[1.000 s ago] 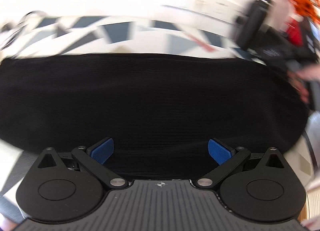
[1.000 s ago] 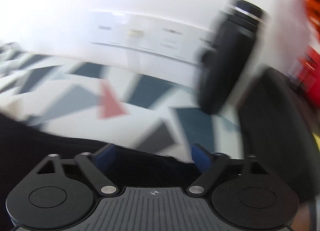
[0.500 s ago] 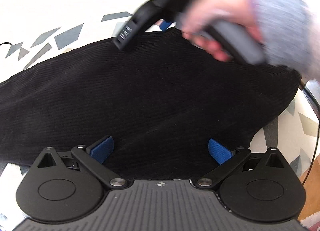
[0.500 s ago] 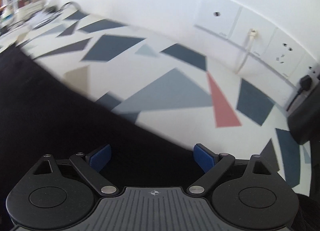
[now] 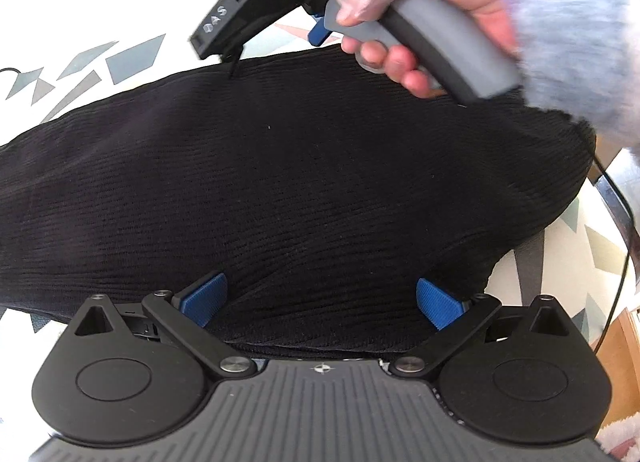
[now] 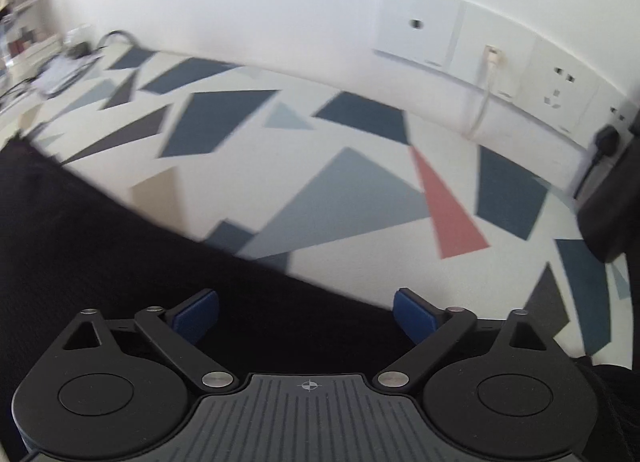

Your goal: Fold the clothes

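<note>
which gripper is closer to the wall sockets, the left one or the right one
Right. The right gripper sits at the far edge of the black garment, facing the wall sockets across the patterned tabletop. The left gripper is at the near edge, a garment's width farther back.

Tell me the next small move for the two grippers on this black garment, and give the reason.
Probably close both grippers on the cloth edges beneath them. The left gripper stands open over the near edge of the black garment. The right gripper, its fingers just opened wide, sits at the far edge beside the patterned table. Neither grips cloth yet, so a fold cannot start.
</note>
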Available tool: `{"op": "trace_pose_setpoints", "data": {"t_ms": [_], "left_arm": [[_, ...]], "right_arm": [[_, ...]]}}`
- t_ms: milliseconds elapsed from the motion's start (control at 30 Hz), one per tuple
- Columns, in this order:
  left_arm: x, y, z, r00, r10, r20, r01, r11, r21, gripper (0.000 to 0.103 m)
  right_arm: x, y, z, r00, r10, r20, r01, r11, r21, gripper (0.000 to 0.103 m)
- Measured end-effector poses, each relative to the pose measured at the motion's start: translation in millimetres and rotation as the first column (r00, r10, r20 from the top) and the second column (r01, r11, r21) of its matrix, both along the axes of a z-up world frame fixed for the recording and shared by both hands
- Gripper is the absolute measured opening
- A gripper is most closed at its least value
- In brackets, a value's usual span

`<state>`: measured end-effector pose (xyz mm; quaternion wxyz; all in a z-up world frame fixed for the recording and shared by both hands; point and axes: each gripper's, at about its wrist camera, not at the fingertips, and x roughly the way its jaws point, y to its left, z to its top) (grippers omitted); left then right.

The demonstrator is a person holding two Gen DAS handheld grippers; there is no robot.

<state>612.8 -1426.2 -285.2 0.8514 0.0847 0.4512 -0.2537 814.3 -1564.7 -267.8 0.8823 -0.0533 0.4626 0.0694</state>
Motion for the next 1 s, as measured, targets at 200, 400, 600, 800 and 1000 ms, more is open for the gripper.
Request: {"op": "trace_pose_setpoints", "data": {"t_ms": [200,400,600,800,1000], "left_arm": [[9,-4,-1,1.0,-0.002,-0.005,0.002,1.0,-0.006,0.103],[7,1,-1,1.0,-0.019,-0.002,0.019,1.0,-0.012,0.103],[15,27,15,1.0,0.012,-0.016,-0.013,0.997,-0.075,0.103],[28,101,48,0.981,0.186,0.048,-0.177,0.973,-0.146,0.103],[54,213,45,0.856,0.511,-0.076,-0.514,0.826,-0.231,0.103]], "right_arm": [[-3,22,-12,0.999,0.041,-0.024,-0.043,0.995,-0.091,0.096],[20,18,-21,0.999,-0.043,-0.004,0.043,0.996,-0.078,0.101],[33,13,-17,0.991,-0.126,-0.044,0.124,0.991,-0.053,0.1],[4,-8,11,0.993,-0.111,-0.033,0.112,0.993,0.047,0.101],[-68,-6,30,0.999,0.037,-0.006,-0.036,0.997,0.071,0.102]]}}
